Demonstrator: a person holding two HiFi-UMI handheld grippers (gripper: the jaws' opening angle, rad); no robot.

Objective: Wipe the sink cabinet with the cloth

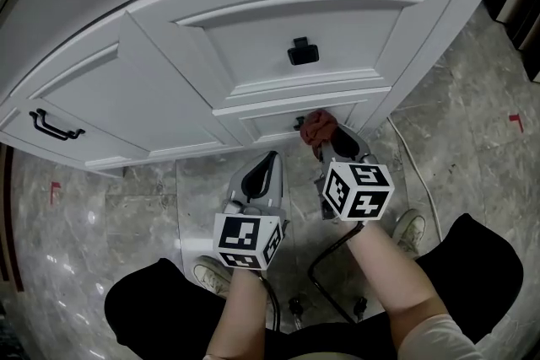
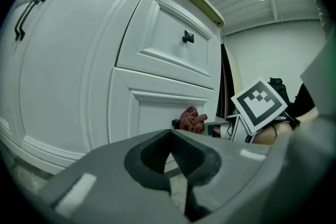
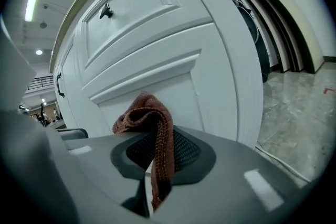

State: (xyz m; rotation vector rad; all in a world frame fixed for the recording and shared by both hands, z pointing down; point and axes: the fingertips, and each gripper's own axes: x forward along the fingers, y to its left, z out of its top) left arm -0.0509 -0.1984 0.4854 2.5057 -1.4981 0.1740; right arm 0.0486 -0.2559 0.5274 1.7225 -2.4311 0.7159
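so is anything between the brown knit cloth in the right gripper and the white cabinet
Nothing visible. The reddish-brown knitted cloth, clamped in the right gripper, looks pressed to the white panelled cabinet's lower drawer front; the left gripper sits off to one side.

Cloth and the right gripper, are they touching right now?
Touching. The right gripper view shows the cloth pinched in the right gripper, its fingers closed on it, with a strand hanging down between them.
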